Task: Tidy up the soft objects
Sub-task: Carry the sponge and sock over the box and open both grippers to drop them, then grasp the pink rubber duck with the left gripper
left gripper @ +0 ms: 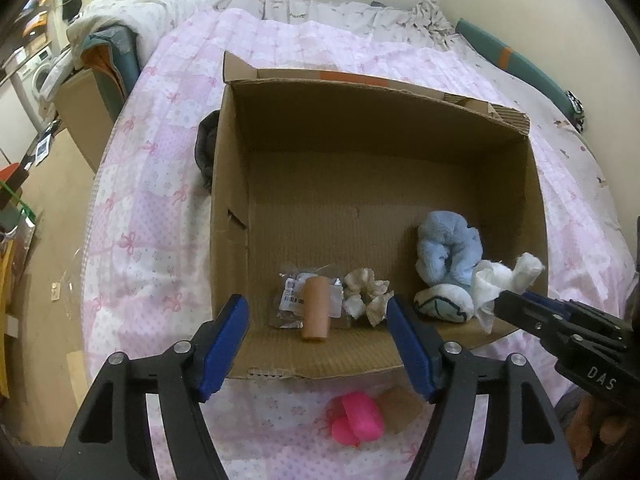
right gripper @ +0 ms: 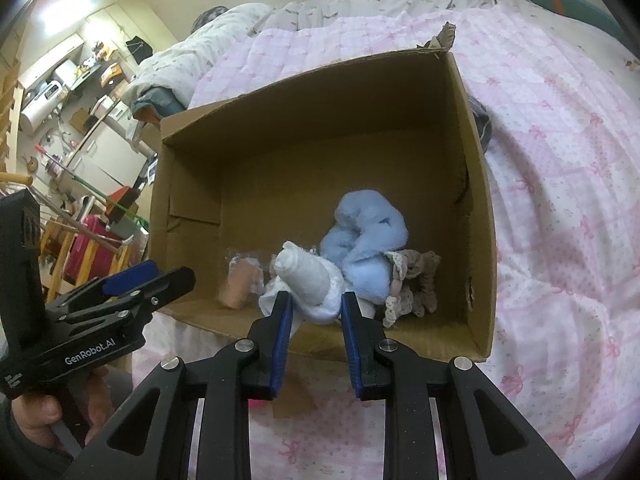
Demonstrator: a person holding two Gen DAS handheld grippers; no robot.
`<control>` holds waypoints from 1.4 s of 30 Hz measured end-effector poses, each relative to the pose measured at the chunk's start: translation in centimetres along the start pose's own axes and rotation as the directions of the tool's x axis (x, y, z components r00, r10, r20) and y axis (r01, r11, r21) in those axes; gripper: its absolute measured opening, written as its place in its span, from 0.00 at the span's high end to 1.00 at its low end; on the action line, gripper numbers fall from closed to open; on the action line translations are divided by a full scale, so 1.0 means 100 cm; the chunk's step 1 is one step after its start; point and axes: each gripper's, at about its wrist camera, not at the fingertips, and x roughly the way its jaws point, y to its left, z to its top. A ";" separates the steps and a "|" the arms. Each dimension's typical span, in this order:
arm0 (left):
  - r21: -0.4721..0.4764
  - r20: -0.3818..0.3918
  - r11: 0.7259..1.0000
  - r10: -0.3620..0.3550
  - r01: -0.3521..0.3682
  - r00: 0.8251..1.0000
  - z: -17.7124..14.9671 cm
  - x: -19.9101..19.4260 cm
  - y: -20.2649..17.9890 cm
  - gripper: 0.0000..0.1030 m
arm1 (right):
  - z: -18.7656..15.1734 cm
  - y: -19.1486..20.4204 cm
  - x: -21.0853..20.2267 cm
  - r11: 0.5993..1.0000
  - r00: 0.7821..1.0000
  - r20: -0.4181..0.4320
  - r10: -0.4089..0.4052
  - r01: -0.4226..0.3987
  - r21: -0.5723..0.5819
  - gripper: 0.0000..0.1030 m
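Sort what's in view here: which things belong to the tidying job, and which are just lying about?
Job:
cardboard box
white cloth, held in the right claw
blue plush
cream scrunchie
tan roll
pink soft item on the quilt, outside the box
left claw, open

Lying about:
pink quilt
washing machine

Soft items gathered in the cardboard box (left gripper: pixel 232 168)

A white cloth bundle (right gripper: pixel 308 280) hangs over the near wall; blue plush (left gripper: pixel 444 252), cream scrunchie (left gripper: pixel 366 294) and tan roll (left gripper: pixel 316 314) lie inside.
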 end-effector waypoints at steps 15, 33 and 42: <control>-0.027 -0.005 1.000 0.001 -0.001 1.000 0.000 0.000 0.005 0.33 | 0.002 -0.008 -0.010 0.999 0.998 0.066 -0.007 0.003 0.051 0.25; -0.001 0.040 0.999 0.039 -0.039 0.998 -0.014 -0.029 0.009 0.33 | -0.006 -0.013 -0.021 0.997 0.997 0.068 -0.035 0.030 0.075 0.25; -0.012 0.038 0.999 0.053 -0.052 0.998 -0.036 -0.042 0.013 0.33 | -0.016 -0.017 -0.036 0.995 0.995 0.080 -0.052 0.045 0.087 0.25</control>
